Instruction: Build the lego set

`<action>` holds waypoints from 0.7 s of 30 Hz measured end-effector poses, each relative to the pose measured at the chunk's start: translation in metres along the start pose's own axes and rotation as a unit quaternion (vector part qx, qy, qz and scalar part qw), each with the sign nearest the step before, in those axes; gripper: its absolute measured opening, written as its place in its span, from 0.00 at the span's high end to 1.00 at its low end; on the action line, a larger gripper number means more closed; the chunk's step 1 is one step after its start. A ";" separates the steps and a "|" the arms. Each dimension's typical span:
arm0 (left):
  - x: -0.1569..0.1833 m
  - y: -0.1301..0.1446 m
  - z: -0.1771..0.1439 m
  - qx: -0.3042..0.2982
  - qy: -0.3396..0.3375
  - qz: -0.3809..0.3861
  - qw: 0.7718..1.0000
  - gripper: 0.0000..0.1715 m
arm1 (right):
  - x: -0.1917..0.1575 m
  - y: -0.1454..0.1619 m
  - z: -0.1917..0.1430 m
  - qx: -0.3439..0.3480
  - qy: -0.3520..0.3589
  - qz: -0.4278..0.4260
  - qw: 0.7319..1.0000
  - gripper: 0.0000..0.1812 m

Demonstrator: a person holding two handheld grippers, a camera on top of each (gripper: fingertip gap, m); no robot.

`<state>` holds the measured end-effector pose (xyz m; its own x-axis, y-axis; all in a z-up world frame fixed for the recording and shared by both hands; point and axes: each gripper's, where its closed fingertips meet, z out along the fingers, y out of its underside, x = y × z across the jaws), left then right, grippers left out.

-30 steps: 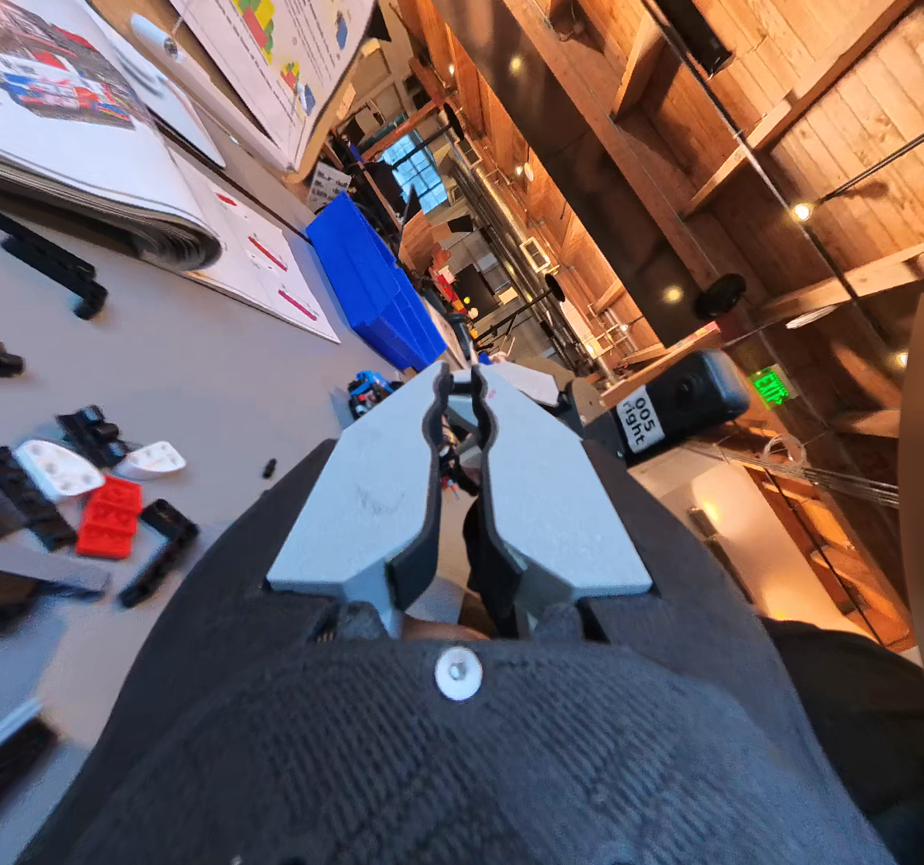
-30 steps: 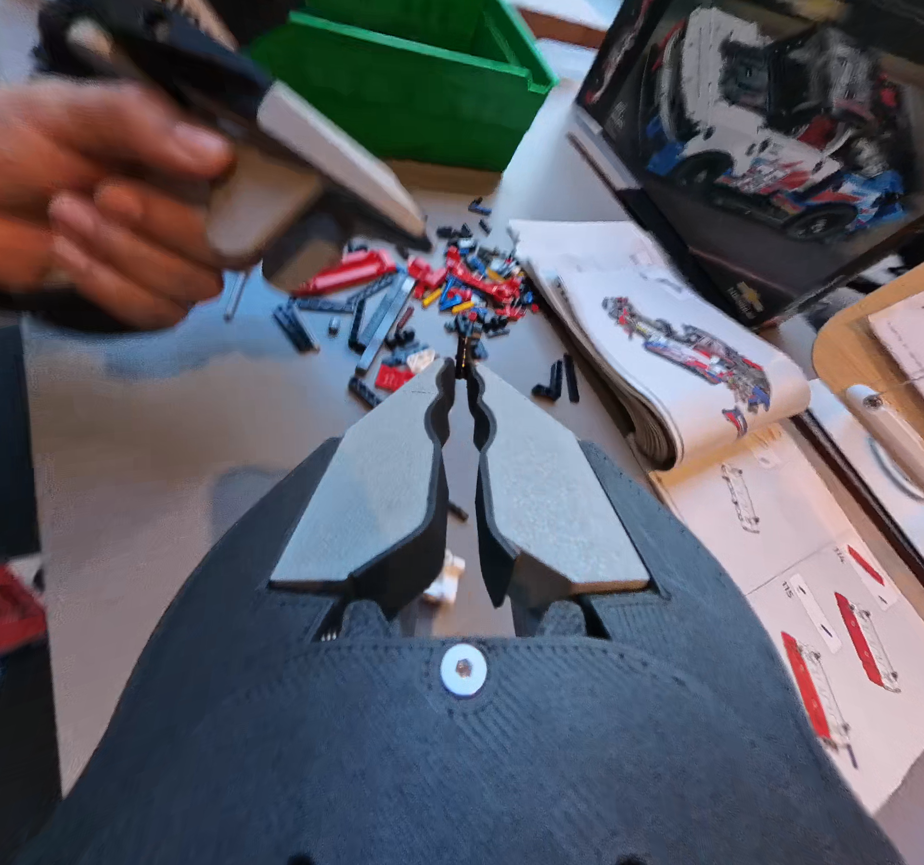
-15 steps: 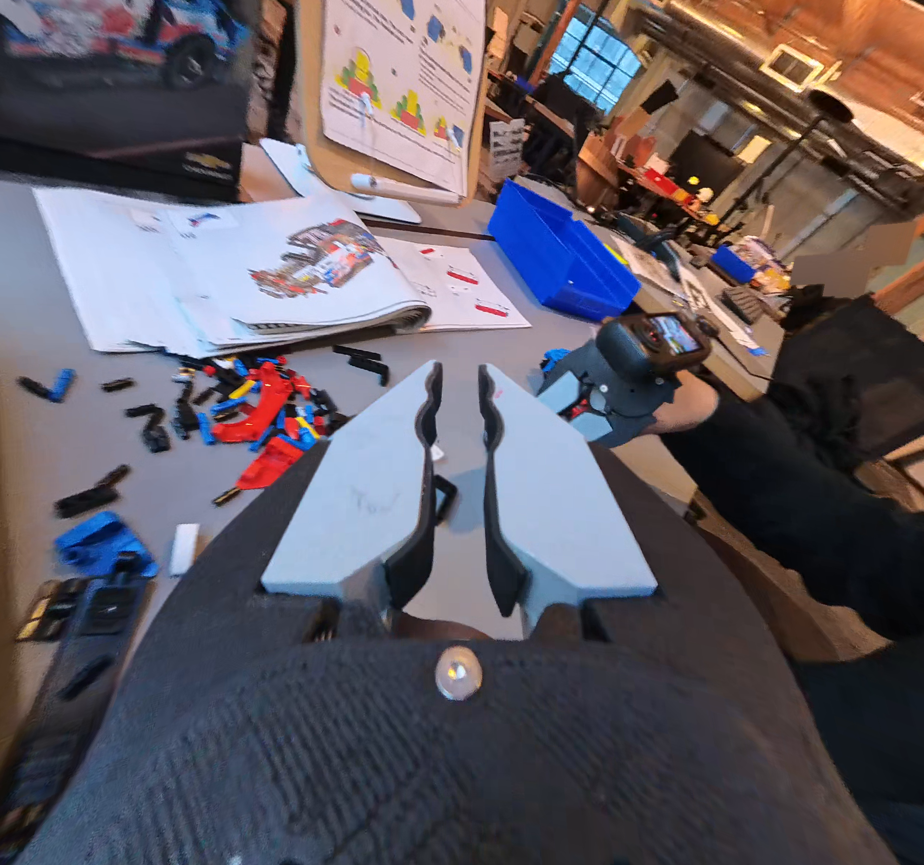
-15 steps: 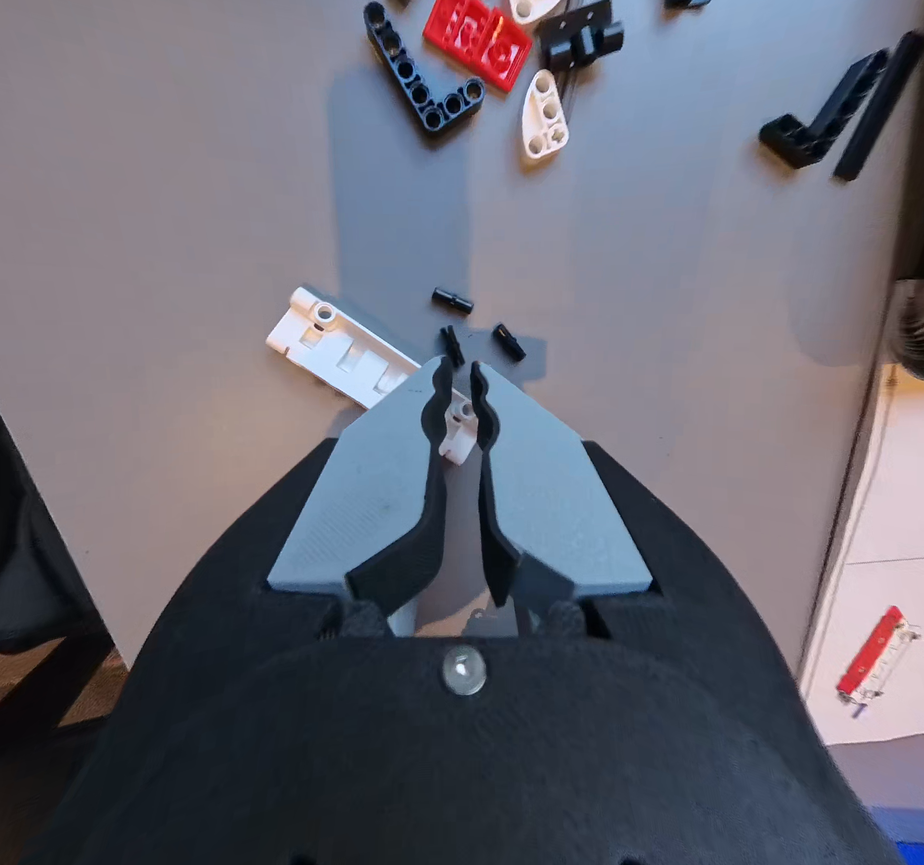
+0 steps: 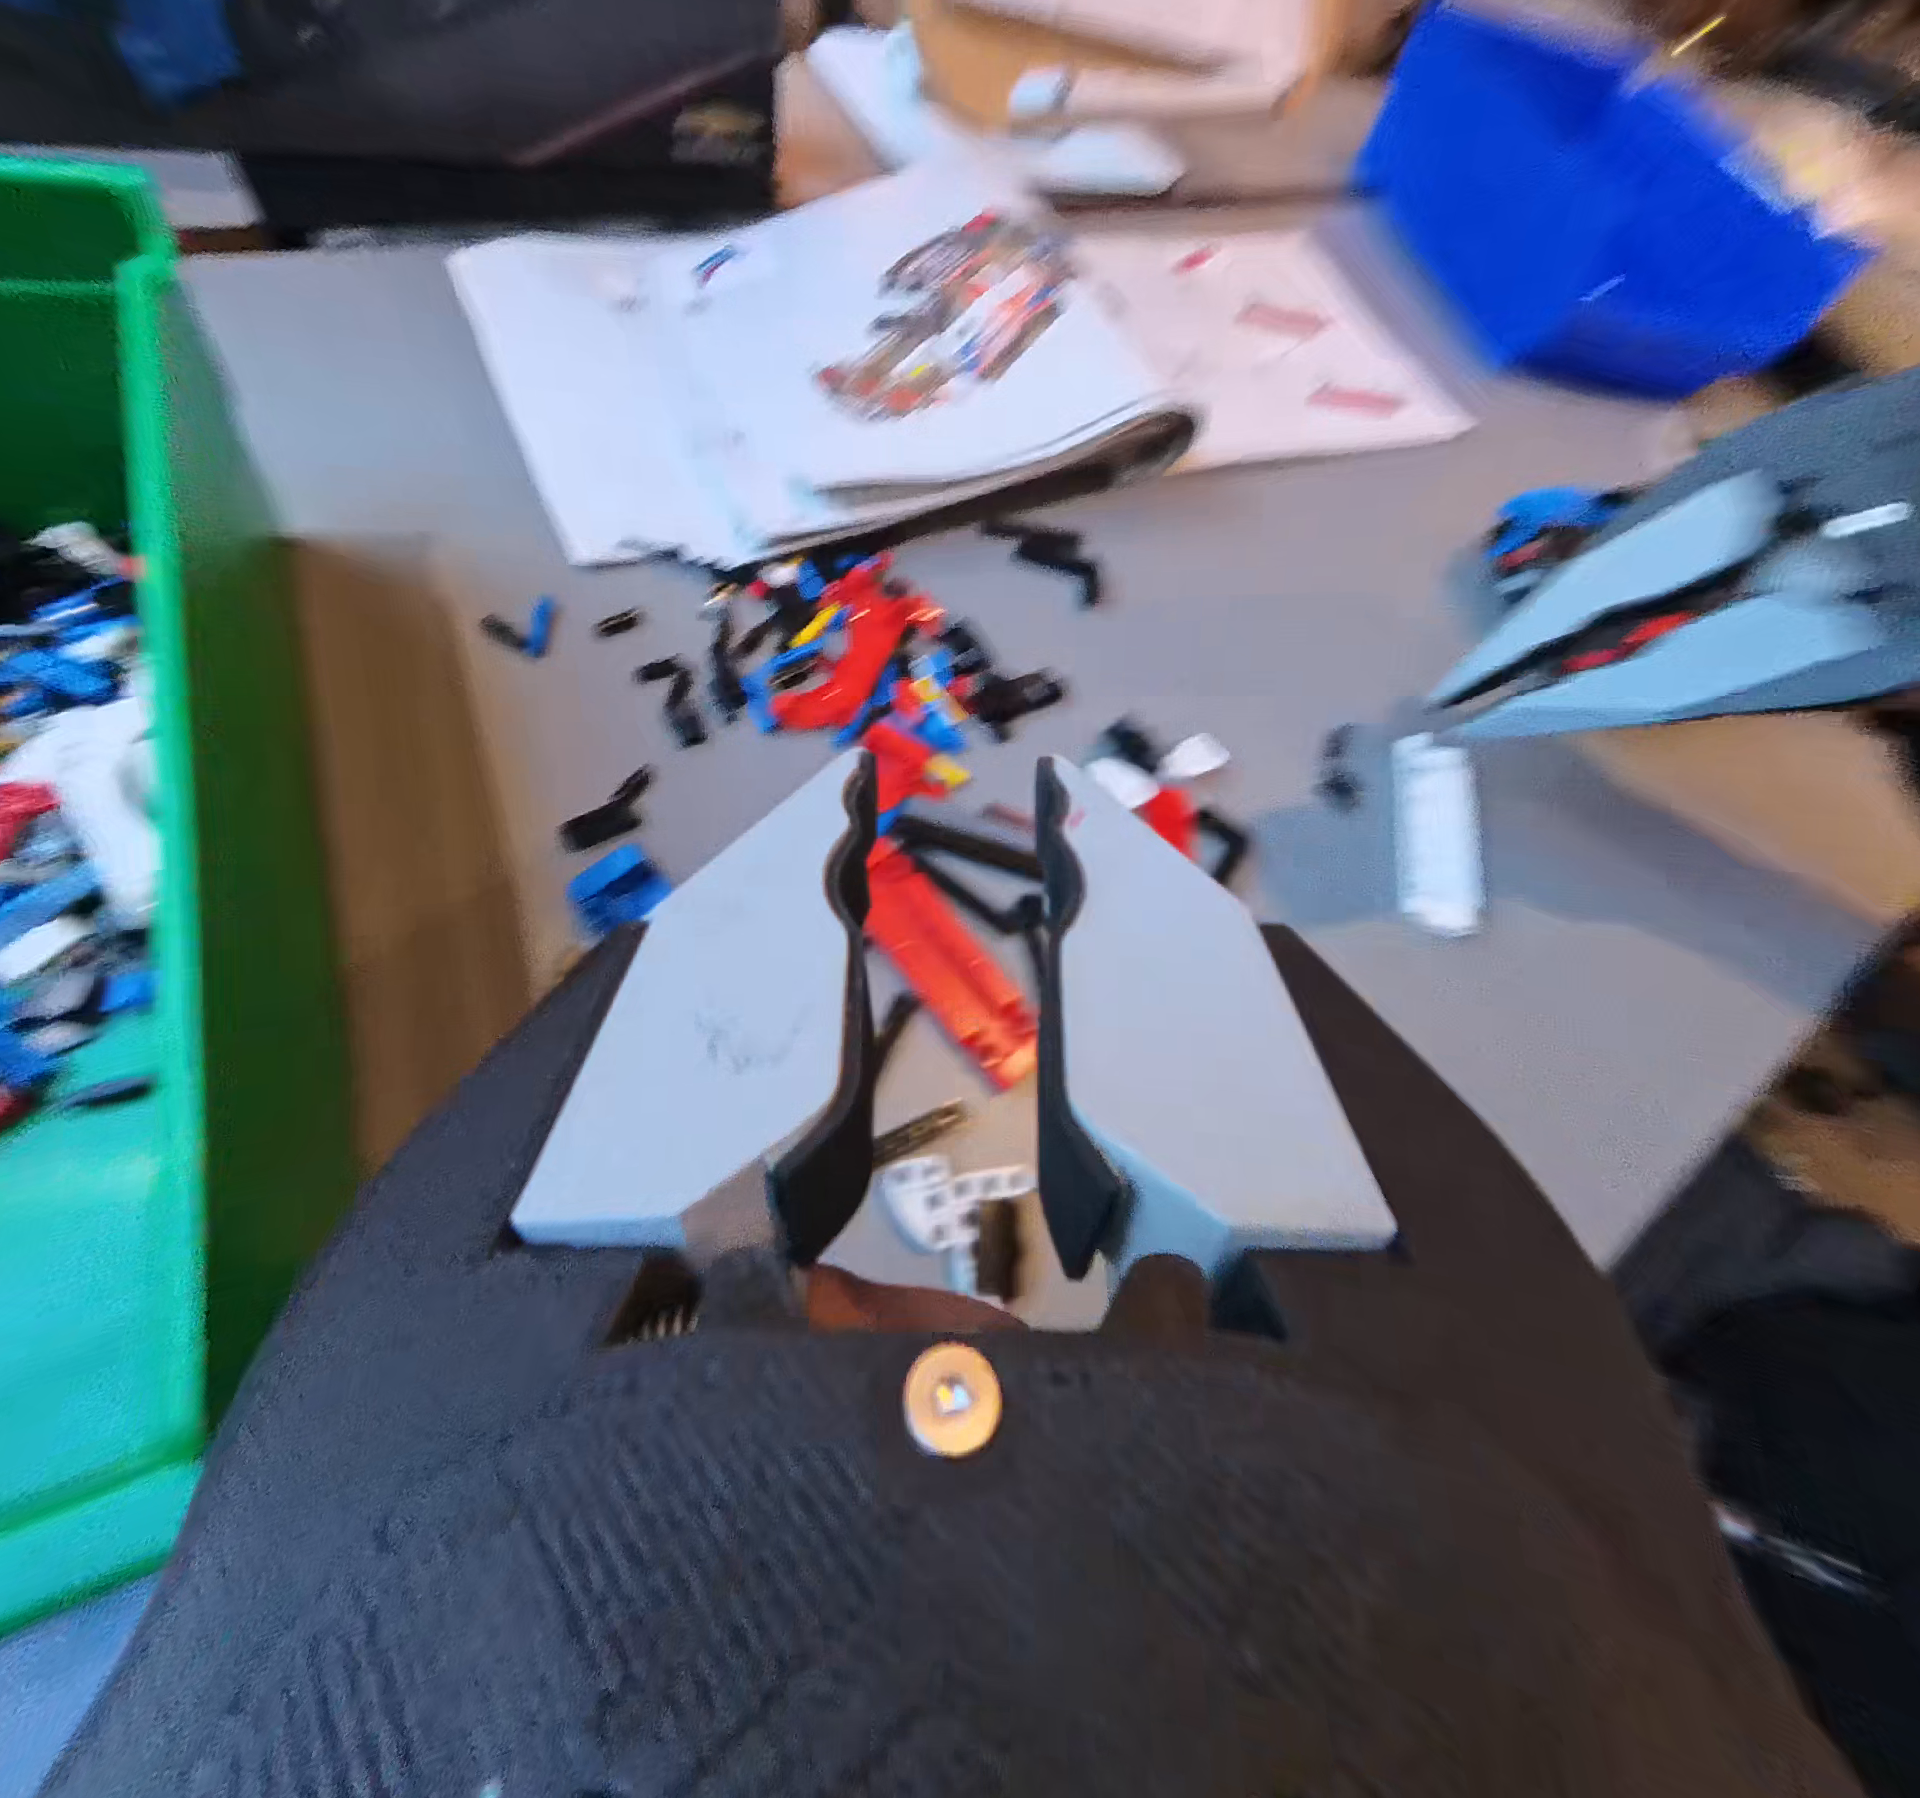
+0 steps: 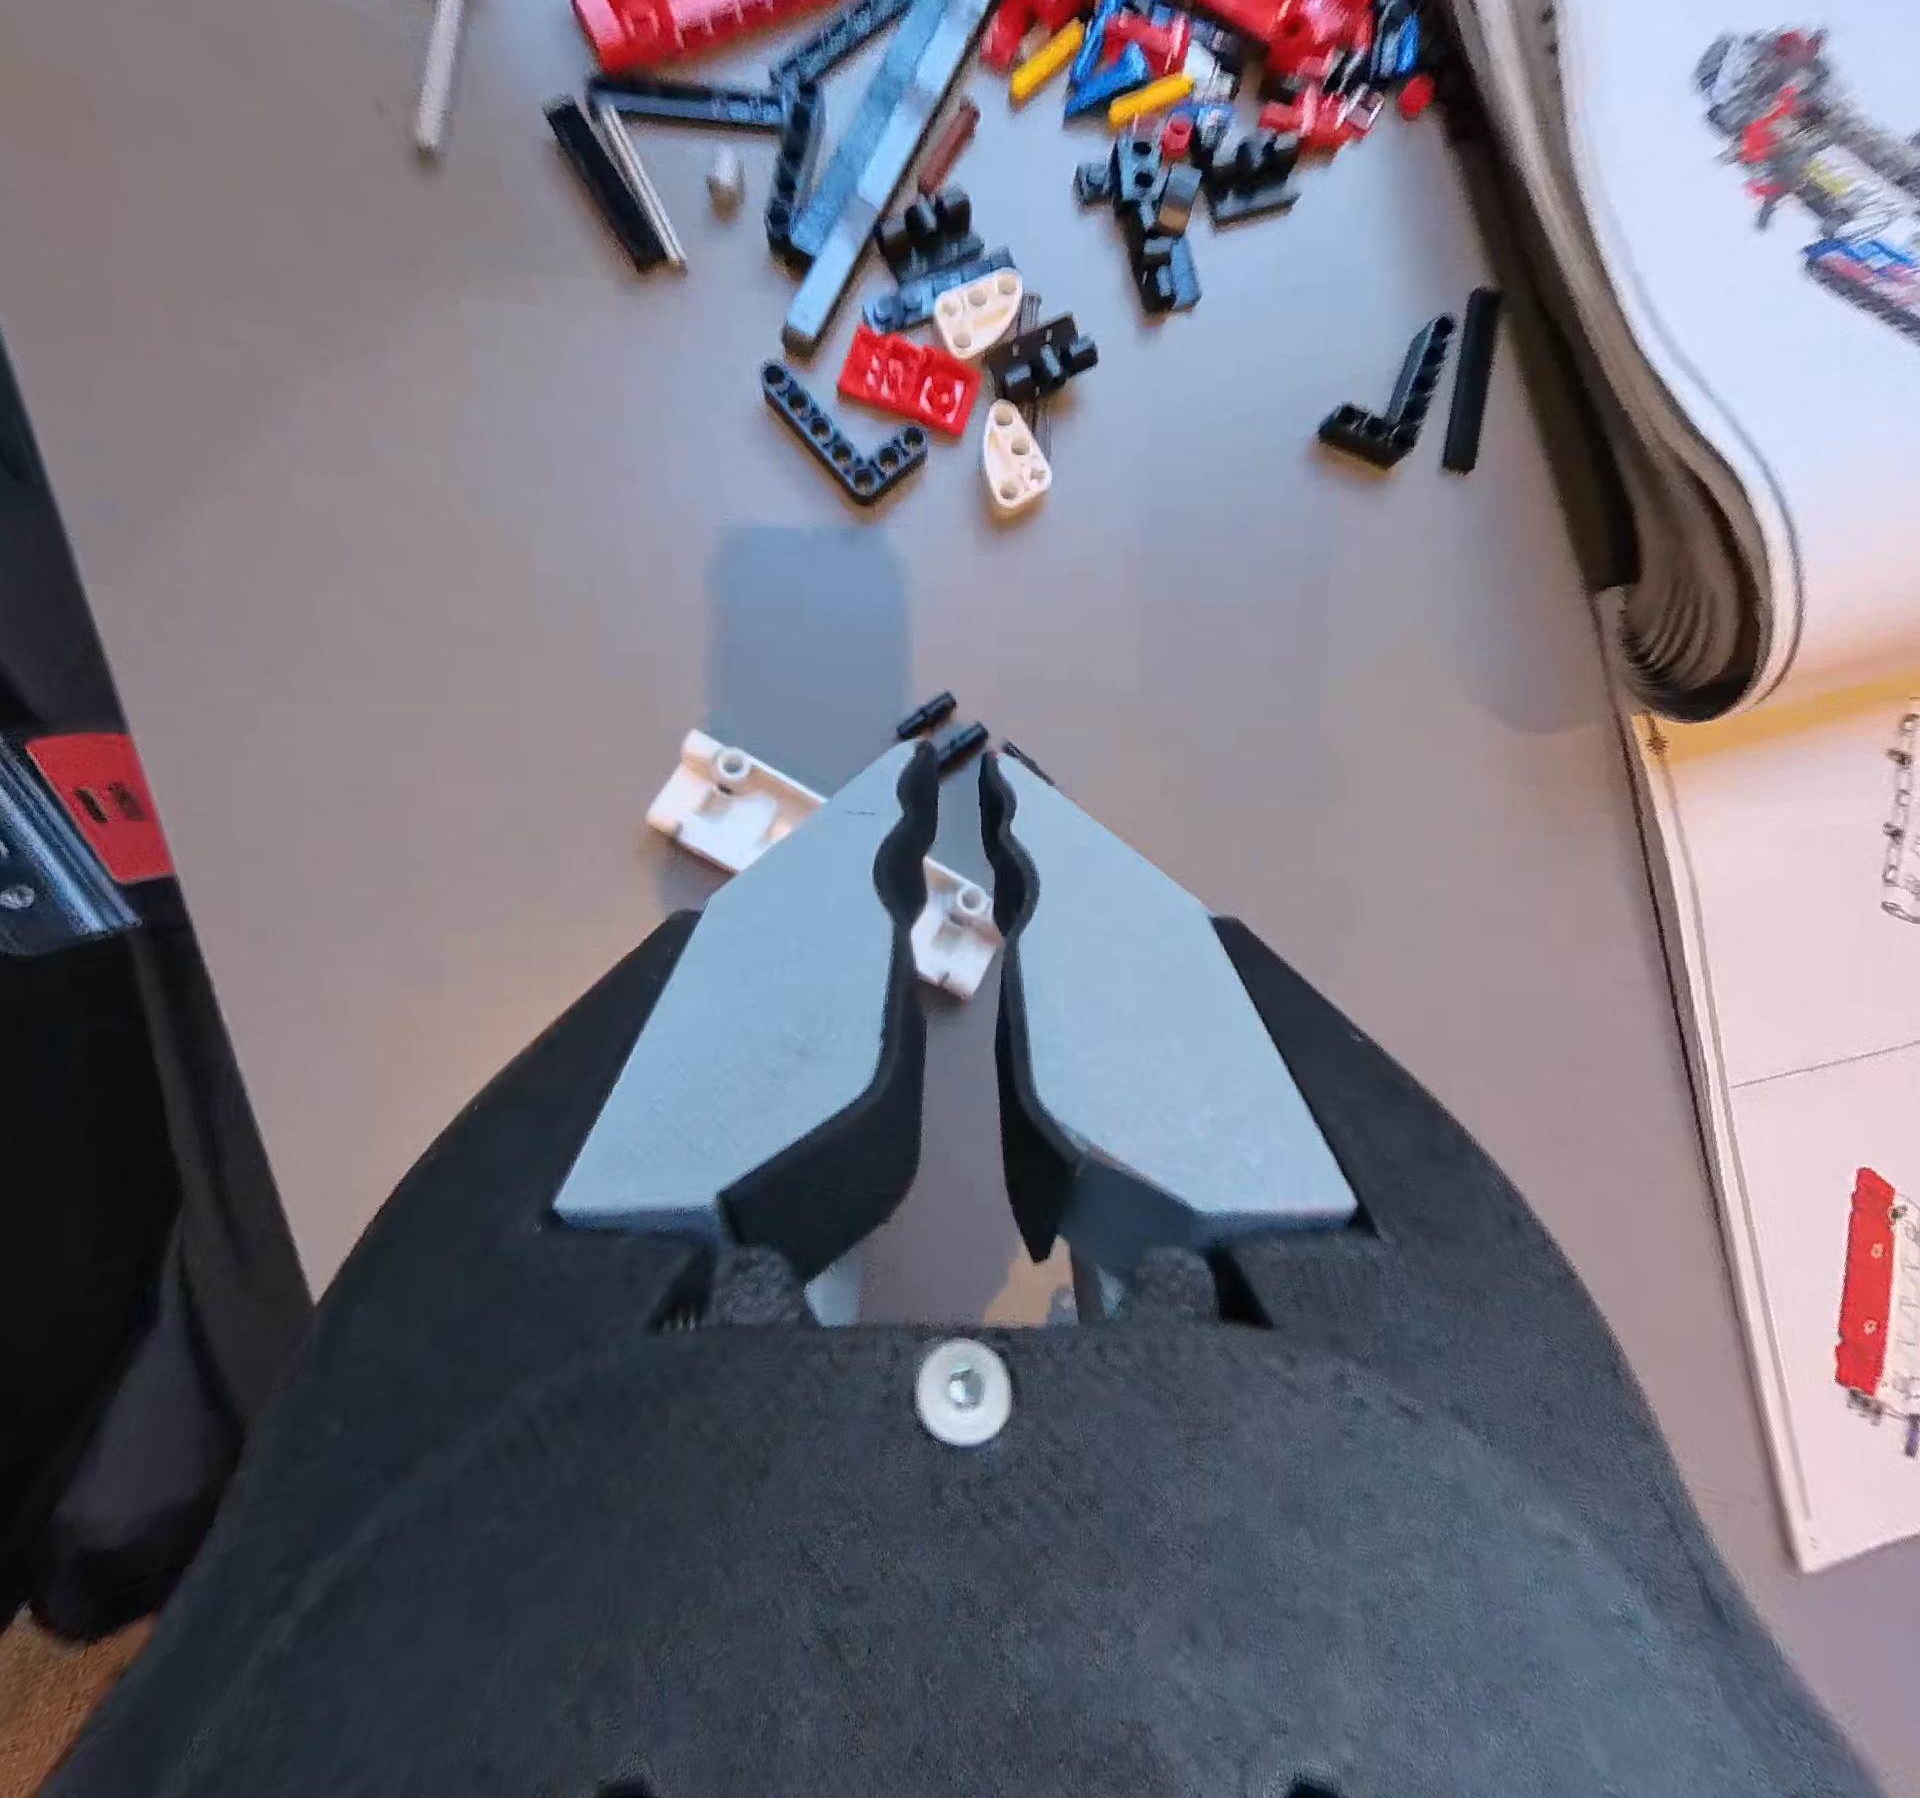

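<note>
On the grey desk [image 6: 436, 460], the open paper instruction booklet [image 6: 1662, 314] lies beside a scatter of red, black and blue bricks [image 6: 1049, 86]. Best to lower the right gripper [image 6: 951, 761] slowly and square over the long white plastic brick [image 6: 727, 798], which lies partly under its fingers, narrowly parted and empty. The left gripper [image 5: 951, 792] hovers open over a red ridged beam [image 5: 945, 948], holding nothing.

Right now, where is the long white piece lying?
In the right wrist view, the long white piece lies on the grey table, partly under the right hand-held gripper, beside small black pins.
</note>
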<state>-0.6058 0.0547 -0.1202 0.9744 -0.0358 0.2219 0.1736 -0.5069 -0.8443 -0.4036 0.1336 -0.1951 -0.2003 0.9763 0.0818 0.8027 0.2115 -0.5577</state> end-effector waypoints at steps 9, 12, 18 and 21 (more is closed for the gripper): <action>-0.053 0.040 0.023 -0.088 -0.130 0.026 0.987 0.85 | -0.022 -0.002 -0.017 0.095 0.006 0.026 0.995 0.97; -0.051 0.043 0.032 -0.105 -0.126 0.055 0.985 0.88 | -0.028 0.002 -0.024 0.111 -0.003 0.028 0.993 0.97; -0.033 0.037 0.067 -0.180 -0.038 0.179 0.966 0.94 | -0.033 0.012 -0.037 0.128 -0.007 0.030 0.991 0.97; -0.039 0.049 0.078 -0.272 -0.025 0.229 0.935 0.91 | -0.035 0.013 -0.042 0.137 -0.004 0.031 0.990 0.97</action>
<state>-0.6242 0.0984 -0.2086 0.9367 -0.3228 -0.1359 -0.3478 -0.8111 -0.4702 -0.3623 0.1038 -0.1710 -0.1613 0.9863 0.0351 0.6309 0.1304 -0.7648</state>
